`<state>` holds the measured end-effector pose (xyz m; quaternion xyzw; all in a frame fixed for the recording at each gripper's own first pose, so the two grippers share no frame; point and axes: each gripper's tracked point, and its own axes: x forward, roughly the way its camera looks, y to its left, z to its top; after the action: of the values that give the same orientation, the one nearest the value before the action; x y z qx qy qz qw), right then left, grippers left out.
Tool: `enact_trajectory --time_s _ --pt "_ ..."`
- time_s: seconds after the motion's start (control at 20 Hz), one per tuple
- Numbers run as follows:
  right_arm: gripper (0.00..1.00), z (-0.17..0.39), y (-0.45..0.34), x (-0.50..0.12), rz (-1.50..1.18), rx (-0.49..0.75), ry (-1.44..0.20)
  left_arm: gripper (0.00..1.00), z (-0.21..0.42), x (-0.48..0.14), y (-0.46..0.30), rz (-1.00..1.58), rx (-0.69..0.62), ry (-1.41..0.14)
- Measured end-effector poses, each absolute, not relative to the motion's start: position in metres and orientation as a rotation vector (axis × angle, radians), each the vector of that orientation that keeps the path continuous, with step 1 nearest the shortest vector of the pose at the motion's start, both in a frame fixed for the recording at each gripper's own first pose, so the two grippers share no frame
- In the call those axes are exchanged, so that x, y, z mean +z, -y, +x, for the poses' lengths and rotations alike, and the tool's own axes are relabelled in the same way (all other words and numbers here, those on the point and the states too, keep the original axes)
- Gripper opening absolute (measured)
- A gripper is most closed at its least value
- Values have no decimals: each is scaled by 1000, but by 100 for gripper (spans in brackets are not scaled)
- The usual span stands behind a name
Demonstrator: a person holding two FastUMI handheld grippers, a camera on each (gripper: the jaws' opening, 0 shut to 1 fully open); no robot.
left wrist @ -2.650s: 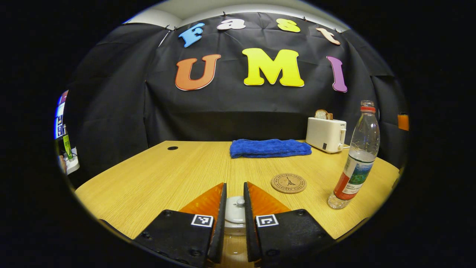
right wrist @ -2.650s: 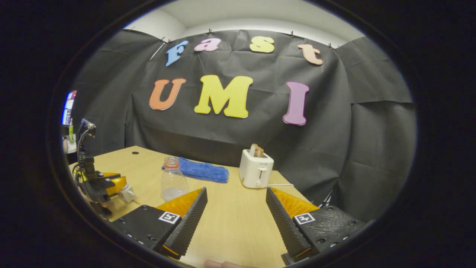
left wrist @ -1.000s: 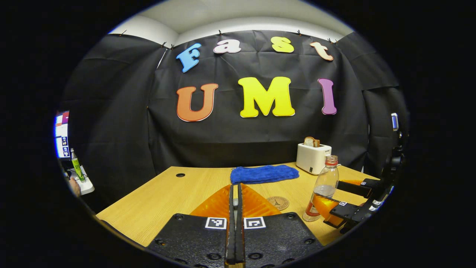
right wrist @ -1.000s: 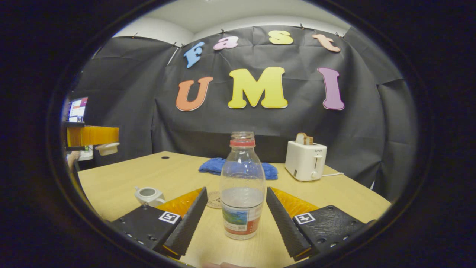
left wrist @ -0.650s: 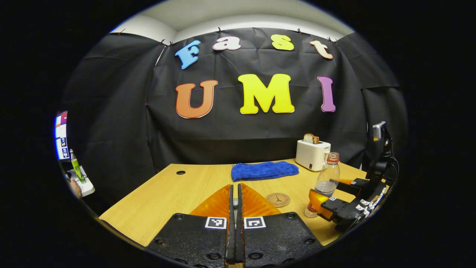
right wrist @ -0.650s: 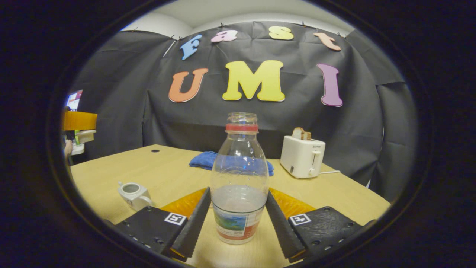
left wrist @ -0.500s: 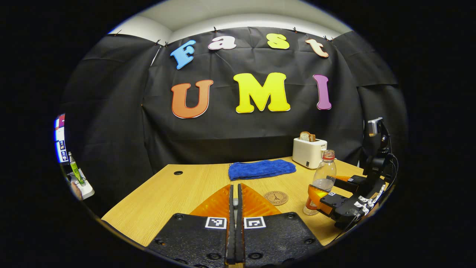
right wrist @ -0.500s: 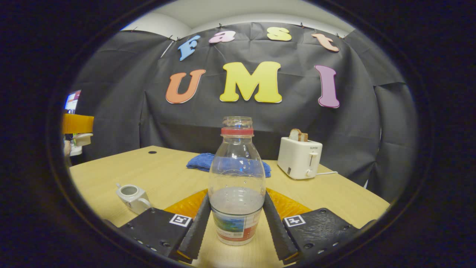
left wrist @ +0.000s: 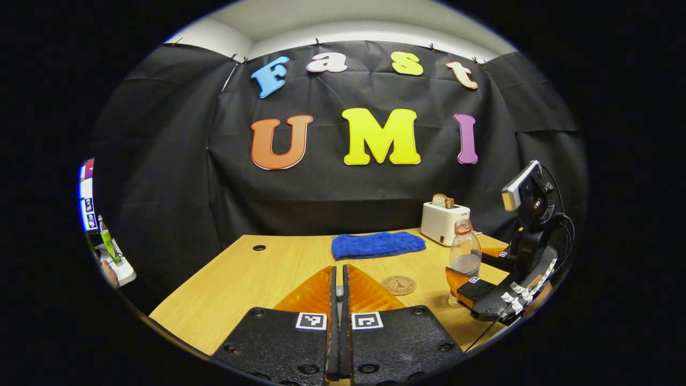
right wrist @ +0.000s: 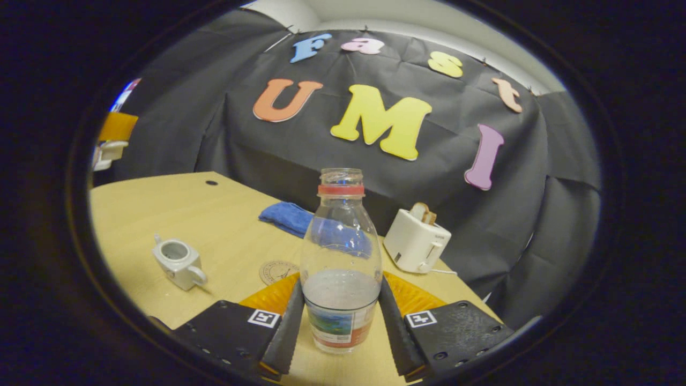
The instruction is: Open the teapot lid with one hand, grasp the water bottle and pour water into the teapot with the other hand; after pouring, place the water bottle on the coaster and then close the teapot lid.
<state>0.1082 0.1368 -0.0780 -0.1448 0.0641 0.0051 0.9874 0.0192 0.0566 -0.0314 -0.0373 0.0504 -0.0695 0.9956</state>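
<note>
Water bottle: clear plastic, uncapped, red ring at the neck, roughly a third full. It stands upright at the centre of the right gripper view. Whether its base touches the surface below cannot be told.
Worktop: pale wood, and it carries everything else here.
Right tool: clamped on the bottle, one finger pressing each side of the lower body at the label's top edge. In the left gripper view it sits at 3 o'clock, with the bottle between its fingers.
Left tool: fingers drawn nearly together, with a thin pale sliver pinched between them. In the right gripper view it is raised above the worktop at 10 o'clock, near the edge.
Toaster: white, bread in the slot, at 2 o'clock from the bottle.
Blue cloth: folded, at 11 o'clock from the bottle and partly seen through it.
Teapot: small, white, mouth uncovered, at 9 o'clock from the bottle and well apart from it.
Coaster: round cork, bare, between teapot and bottle, just beside the right tool's finger.
Teapot lid: white, hanging under the left tool's fingers, held by its knob.
</note>
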Motion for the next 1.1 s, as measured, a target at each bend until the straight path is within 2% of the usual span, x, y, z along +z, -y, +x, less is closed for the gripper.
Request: enact_trajectory --time_s 0.45,0.7,0.9,1.1 --pt "72 110 -178 -92 -787 -24 -192 3 18 -31 -108 -95 -86 -100" --pt "72 112 -189 -98 -1002 -35 -171 3 16 -35 -115 -77 -89 -112" --pt "70 114 -202 -103 -1135 3 -151 3 14 -30 -121 -66 -74 -100" --pt "72 115 -211 -98 -1298 10 -76 3 12 -29 -117 -82 -89 -97"
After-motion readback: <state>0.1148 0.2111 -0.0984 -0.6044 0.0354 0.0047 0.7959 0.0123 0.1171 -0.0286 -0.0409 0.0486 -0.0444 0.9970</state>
